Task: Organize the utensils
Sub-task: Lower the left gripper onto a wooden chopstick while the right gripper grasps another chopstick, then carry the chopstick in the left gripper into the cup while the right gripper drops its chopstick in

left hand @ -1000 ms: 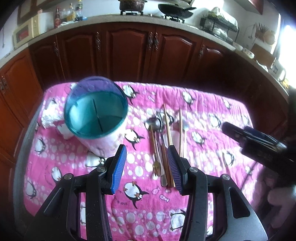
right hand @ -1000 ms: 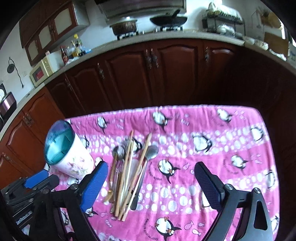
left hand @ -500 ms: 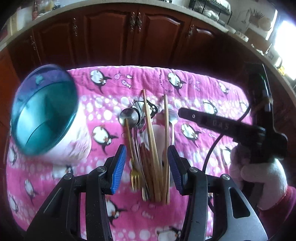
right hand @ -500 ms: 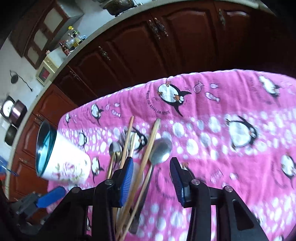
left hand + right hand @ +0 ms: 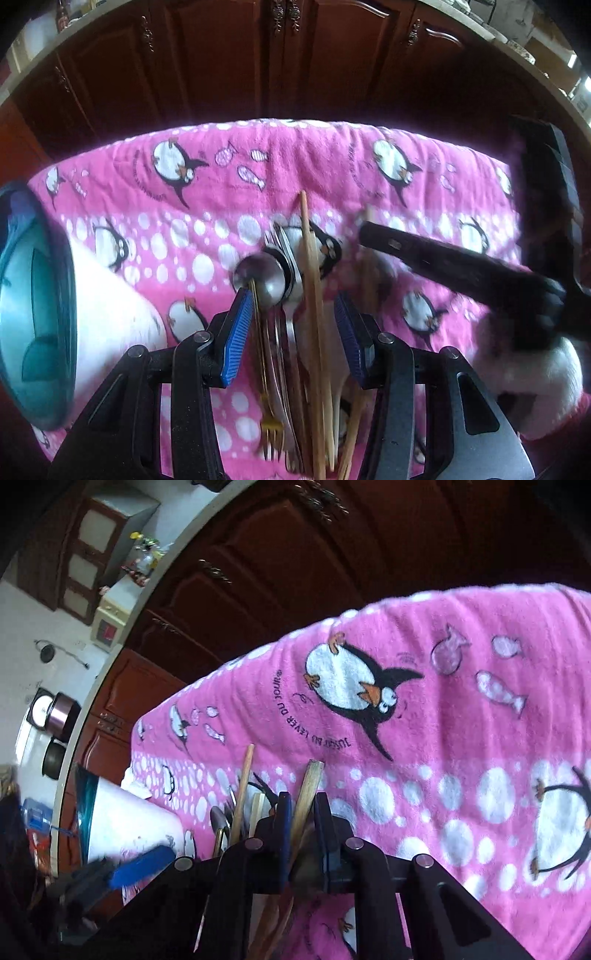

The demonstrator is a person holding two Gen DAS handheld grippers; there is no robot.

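Note:
A pile of utensils lies on the pink penguin cloth (image 5: 207, 229): metal spoons (image 5: 260, 277), a gold fork (image 5: 271, 424), wooden chopsticks (image 5: 314, 317). My left gripper (image 5: 293, 332) is open, low over the pile, its fingers on either side of the handles. My right gripper (image 5: 303, 827) is shut on a wooden chopstick (image 5: 308, 790) at the right of the pile; it also shows in the left wrist view (image 5: 443, 258). A white holder with a teal rim (image 5: 40, 314) lies tilted at the left, also in the right wrist view (image 5: 122, 827).
Dark wooden cabinets (image 5: 288, 62) run behind the table under a curved counter. The cloth's far edge (image 5: 406, 605) drops off close behind the pile. A microwave (image 5: 110, 624) and pots (image 5: 55, 712) stand on the counter at the left.
Both grippers have come down and forward onto the pile. My right gripper has narrowed from wide open to shut on a chopstick. My left gripper stays open.

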